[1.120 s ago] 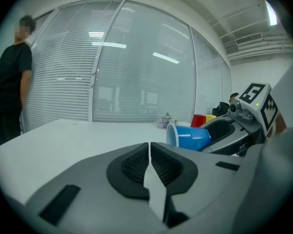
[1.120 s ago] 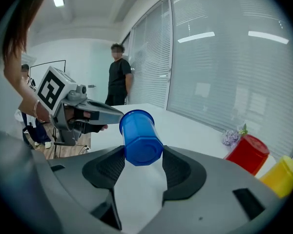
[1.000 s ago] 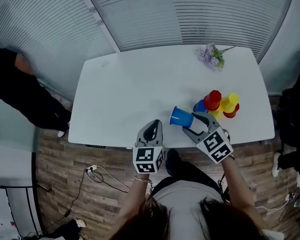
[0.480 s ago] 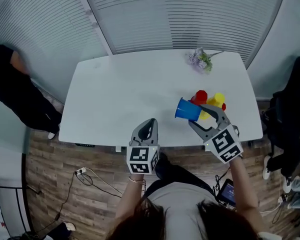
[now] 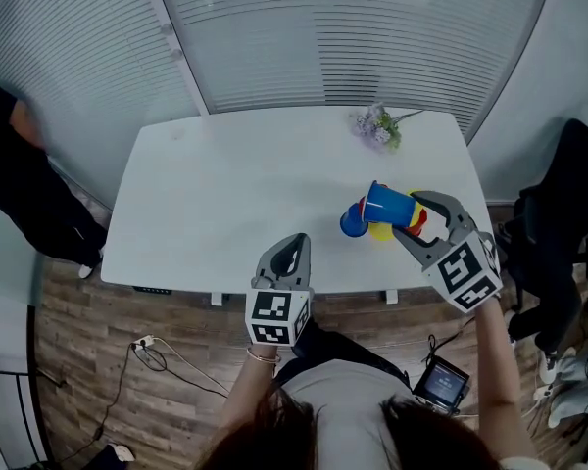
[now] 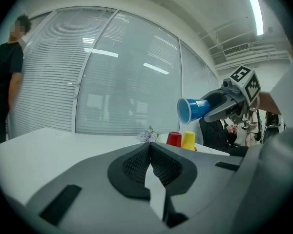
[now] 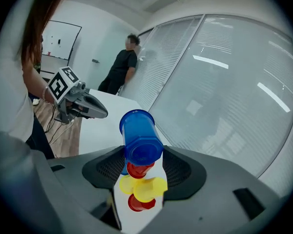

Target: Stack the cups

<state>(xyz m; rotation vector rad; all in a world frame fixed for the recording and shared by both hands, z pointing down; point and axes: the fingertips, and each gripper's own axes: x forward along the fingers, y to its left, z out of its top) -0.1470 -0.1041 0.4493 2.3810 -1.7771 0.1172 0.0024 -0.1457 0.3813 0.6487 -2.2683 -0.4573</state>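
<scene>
The right gripper [image 5: 412, 219] is gripping a blue cup [image 5: 388, 205] by its base, tipped sideways in the air over a red cup [image 6: 174, 139] and a yellow cup [image 6: 188, 140] on the white table [image 5: 225, 194]. The left gripper [image 5: 292, 250] is hovering by the near edge, jaws pressed together, empty

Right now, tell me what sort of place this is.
Most likely an office meeting room: glass partition walls fitted with horizontal blinds, a plain white table on a wood-look floor, and a whiteboard on the far wall.
</scene>
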